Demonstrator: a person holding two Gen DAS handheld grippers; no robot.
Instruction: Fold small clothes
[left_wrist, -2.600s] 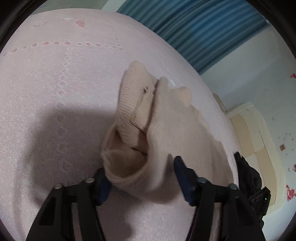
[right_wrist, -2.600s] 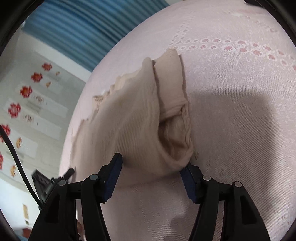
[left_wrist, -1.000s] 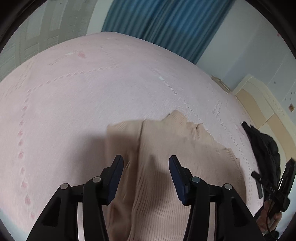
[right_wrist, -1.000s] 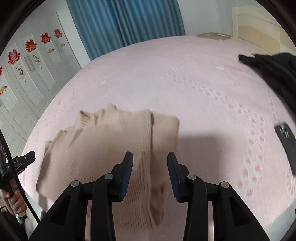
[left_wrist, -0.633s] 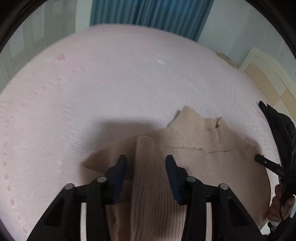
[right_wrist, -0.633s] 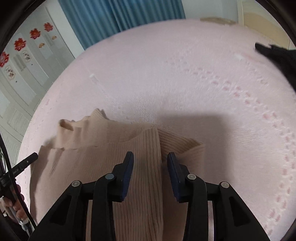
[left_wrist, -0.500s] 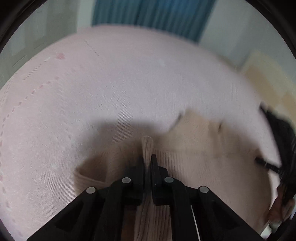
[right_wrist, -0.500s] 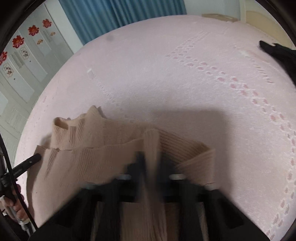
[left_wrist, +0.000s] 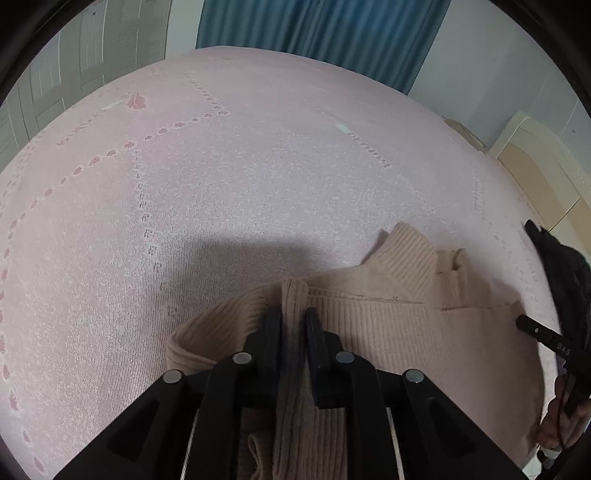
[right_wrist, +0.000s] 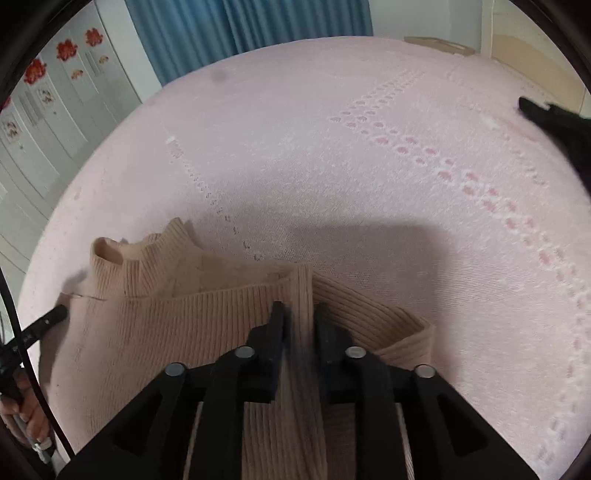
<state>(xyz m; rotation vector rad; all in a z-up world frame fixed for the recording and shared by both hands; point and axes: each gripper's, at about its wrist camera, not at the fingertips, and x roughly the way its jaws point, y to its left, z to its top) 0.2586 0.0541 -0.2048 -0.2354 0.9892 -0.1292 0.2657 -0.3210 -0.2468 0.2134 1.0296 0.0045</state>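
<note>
Sweater (left_wrist: 388, 332) lies on the pink bed (left_wrist: 221, 203); left claw (left_wrist: 294, 325) and right claw (right_wrist: 299, 321) each pinch a ridge of its knit, jaws easing open

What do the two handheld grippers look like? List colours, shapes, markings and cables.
Left gripper: matte black angular linkage arms, round silver pivot pins, flat dark jaws. Right gripper: the same build; seen from the left, its slim black bar bears white lettering. A black cable runs alongside.
</note>
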